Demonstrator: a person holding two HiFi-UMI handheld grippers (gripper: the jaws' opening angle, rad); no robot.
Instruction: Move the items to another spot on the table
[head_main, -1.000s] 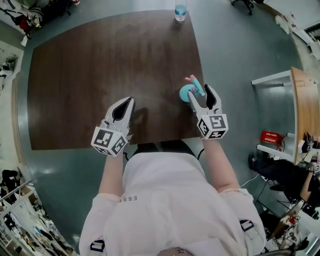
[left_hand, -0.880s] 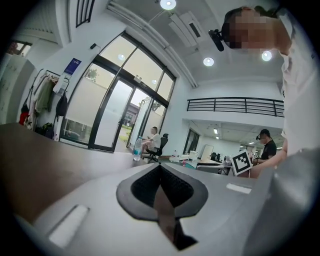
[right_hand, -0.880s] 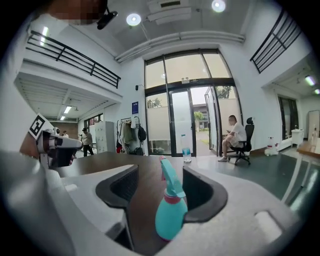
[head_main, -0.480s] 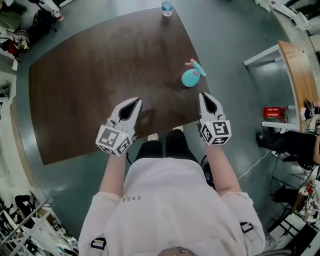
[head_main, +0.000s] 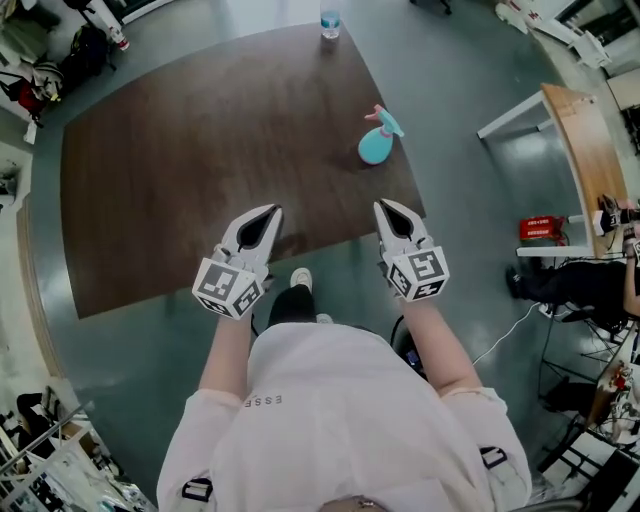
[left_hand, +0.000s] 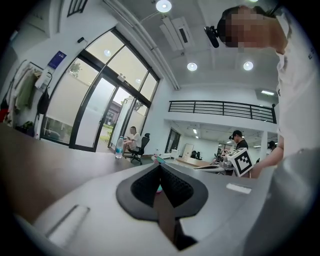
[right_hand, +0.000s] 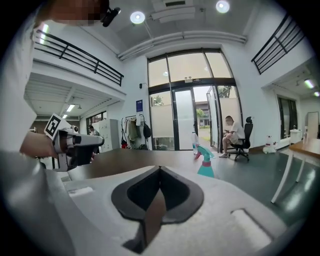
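The person wears a pale short-sleeved shirt (head_main: 330, 410) with small dark lettering, dark trousers (head_main: 288, 305) and a white shoe (head_main: 300, 280). The left hand-held gripper (head_main: 271, 211) and right hand-held gripper (head_main: 386, 205) are light grey shells with black jaw linings. Each carries a cube of black-and-white square markers.

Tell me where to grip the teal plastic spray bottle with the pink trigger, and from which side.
Likely the narrow neck just under the head: the teal plastic spray bottle stands upright on the dark wooden table and widens toward its base. Come level from the near side with the right gripper, now shut, opened first; the trigger points left in its view, clear of that approach.
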